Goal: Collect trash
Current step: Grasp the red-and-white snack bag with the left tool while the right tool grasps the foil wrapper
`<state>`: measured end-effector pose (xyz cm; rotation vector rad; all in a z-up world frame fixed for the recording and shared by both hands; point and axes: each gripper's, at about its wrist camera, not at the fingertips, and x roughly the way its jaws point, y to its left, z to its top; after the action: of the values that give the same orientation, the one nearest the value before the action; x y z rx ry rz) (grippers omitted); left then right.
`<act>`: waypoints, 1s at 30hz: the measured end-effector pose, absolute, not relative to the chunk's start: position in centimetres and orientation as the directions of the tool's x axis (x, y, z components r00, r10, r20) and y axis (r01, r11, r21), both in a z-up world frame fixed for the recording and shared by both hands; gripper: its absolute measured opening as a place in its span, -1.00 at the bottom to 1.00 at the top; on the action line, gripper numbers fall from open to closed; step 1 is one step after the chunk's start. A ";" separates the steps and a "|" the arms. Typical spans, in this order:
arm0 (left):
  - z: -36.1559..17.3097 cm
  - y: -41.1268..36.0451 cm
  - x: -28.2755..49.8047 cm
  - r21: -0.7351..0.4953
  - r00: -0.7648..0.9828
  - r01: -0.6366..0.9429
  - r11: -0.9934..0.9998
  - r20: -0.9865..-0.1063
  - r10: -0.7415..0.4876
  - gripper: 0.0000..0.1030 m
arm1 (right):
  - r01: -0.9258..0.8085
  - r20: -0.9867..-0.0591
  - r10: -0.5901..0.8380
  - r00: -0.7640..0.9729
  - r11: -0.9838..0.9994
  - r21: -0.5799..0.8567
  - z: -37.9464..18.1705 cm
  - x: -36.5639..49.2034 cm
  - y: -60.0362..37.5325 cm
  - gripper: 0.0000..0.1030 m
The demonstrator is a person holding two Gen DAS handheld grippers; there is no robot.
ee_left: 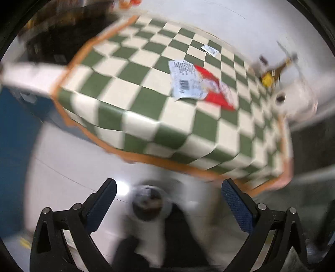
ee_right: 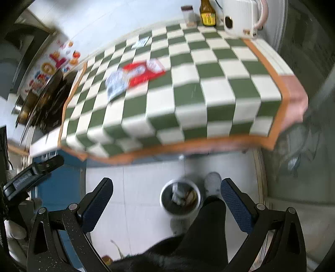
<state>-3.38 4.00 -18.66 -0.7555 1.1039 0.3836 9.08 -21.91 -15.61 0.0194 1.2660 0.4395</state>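
Note:
A red and white wrapper (ee_left: 217,90) (ee_right: 144,71) lies on the green-checked tablecloth (ee_left: 146,129) (ee_right: 188,94), partly under a pale printed wrapper (ee_left: 186,81) (ee_right: 115,82). A small white paper scrap (ee_left: 210,49) (ee_right: 141,42) lies farther back. A round white bin (ee_left: 149,206) (ee_right: 180,197) with trash inside stands on the floor below the table's front edge. My left gripper (ee_left: 168,194) is open and empty above the bin. My right gripper (ee_right: 166,193) is open and empty above the floor, the bin between its fingers in view.
A brown bottle (ee_right: 207,12) (ee_left: 274,72), a small jar (ee_right: 189,15) and a white appliance (ee_right: 242,17) stand at the table's far end. A dark stove area (ee_right: 48,100) lies left of the table. My leg and shoe (ee_right: 211,184) are beside the bin.

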 end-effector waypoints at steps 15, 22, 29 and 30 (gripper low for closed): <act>-30.4 11.9 15.8 -0.517 0.501 -0.854 0.055 -0.847 -0.175 0.46 | -0.459 -0.950 0.310 0.022 0.848 0.266 -24.4 40.1 -12.4 0.50; -28.4 14.0 23.3 -0.240 0.255 -0.936 0.259 -0.967 0.027 -0.49 | -0.501 -0.954 0.299 -0.022 0.823 0.270 -27.0 46.2 -8.0 0.50; -24.5 15.8 27.1 -0.056 0.184 -0.891 0.451 -0.952 0.245 -0.87 | -0.519 -0.945 0.326 -0.016 0.805 0.287 -27.0 52.5 -3.1 0.50; -23.9 16.2 27.1 -0.032 0.175 -0.889 0.456 -0.945 0.275 -0.87 | -0.526 -0.942 0.334 -0.016 0.799 0.292 -26.9 53.3 -2.0 0.50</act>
<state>27.12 16.23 -23.93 -0.6998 1.0899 0.9272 53.31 -2.04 -26.92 -0.1666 1.4327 0.6878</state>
